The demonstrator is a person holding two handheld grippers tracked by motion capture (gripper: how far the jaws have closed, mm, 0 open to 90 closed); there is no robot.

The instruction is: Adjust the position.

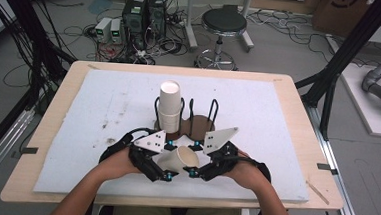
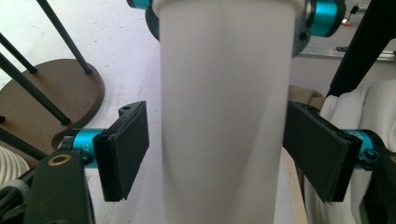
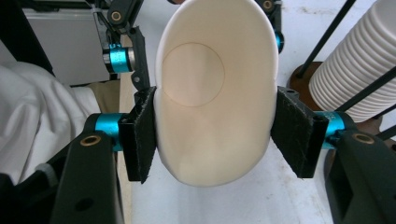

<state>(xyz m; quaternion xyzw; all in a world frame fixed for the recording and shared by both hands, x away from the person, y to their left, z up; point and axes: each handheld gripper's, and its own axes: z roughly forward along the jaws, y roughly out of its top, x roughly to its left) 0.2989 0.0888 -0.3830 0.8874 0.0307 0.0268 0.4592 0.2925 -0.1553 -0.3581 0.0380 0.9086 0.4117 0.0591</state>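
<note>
A white paper cup (image 1: 180, 158) lies on its side in the air between both grippers, near the table's front edge. My right gripper (image 1: 194, 159) is shut on the cup's mouth; in the right gripper view its pads (image 3: 142, 135) squeeze the rim of the cup (image 3: 215, 93) into an oval. My left gripper (image 1: 167, 161) stands open around the cup's lower body (image 2: 224, 93). Its left pad (image 2: 123, 149) is clear of the wall, while the other pad sits right at it. A tall stack of paper cups (image 1: 170, 106) stands upright in a wire rack.
The rack (image 1: 197, 125) has a brown round base and black wire posts, just beyond the grippers. A white foam mat (image 1: 257, 121) covers most of the wooden table. Behind the table are a stool (image 1: 223, 24) and cables on the floor.
</note>
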